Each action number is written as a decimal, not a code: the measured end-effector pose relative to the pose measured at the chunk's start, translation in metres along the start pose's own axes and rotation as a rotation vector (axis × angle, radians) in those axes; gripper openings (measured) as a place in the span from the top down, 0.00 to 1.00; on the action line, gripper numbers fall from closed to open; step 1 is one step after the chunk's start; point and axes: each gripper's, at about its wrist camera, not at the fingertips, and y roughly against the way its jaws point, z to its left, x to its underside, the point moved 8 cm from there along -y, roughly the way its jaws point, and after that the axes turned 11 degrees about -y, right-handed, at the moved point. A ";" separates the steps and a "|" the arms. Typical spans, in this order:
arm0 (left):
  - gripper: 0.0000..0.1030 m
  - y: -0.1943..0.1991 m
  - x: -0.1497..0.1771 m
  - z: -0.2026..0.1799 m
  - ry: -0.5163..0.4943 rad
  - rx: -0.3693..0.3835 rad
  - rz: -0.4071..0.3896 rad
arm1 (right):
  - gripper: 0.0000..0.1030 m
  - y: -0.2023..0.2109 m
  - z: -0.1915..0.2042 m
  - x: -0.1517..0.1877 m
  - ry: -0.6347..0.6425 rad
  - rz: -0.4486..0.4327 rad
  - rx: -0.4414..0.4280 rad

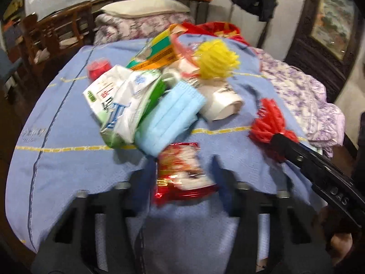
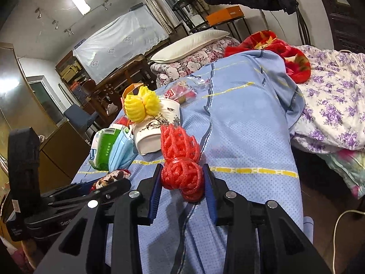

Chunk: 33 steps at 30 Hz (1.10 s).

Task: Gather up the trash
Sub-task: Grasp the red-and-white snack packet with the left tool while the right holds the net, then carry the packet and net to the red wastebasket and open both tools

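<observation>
Pickup is the step in hand, on both sides at once. Trash lies heaped on the blue sheet [image 1: 68, 164], and the blue face mask [image 1: 170, 116] at the middle of the heap serves as landmark.

Just in front of the mask, on the side toward the person, lies the red snack wrapper [image 1: 182, 173]. The left gripper [image 1: 182, 175] has its jaws narrowed onto it, a finger against each side edge, so I judge the wrapper gripped (the left view is blurred, so how firm the hold is cannot be told).

Off to the right of the mask, beyond the white paper cup [image 2: 157, 127], sits the red foam net [image 2: 181, 159]. The right gripper [image 2: 182, 182] is closed on its near bunched end, both blue pads [image 2: 155, 191] pressing in; the far end fans out free.

Behind the mask, a yellow foam net [image 1: 216, 60], cartons and tissue packs are untouched.

Next, both catches probably need lifting clear of the sheet and carrying to a bin, none of which is in view. The wrapper is thin and slick, so it could slip; the net is springy and should hold.
</observation>
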 end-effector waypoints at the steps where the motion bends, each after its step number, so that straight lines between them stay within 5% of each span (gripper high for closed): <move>1: 0.60 0.004 0.000 0.000 0.003 0.008 -0.011 | 0.67 0.002 0.001 0.000 -0.001 -0.002 -0.003; 8: 0.60 0.068 0.005 0.017 -0.004 -0.026 -0.122 | 0.68 0.023 0.031 -0.003 0.030 -0.033 -0.053; 17: 0.60 0.149 0.045 0.081 0.078 -0.172 -0.174 | 0.68 0.054 0.107 0.013 0.141 -0.039 -0.159; 24: 0.60 0.203 0.105 0.134 0.172 -0.273 -0.182 | 0.68 0.072 0.169 0.042 0.235 -0.007 -0.237; 33: 0.59 0.234 0.208 0.202 0.307 -0.356 -0.091 | 0.68 0.068 0.239 0.103 0.328 0.125 -0.325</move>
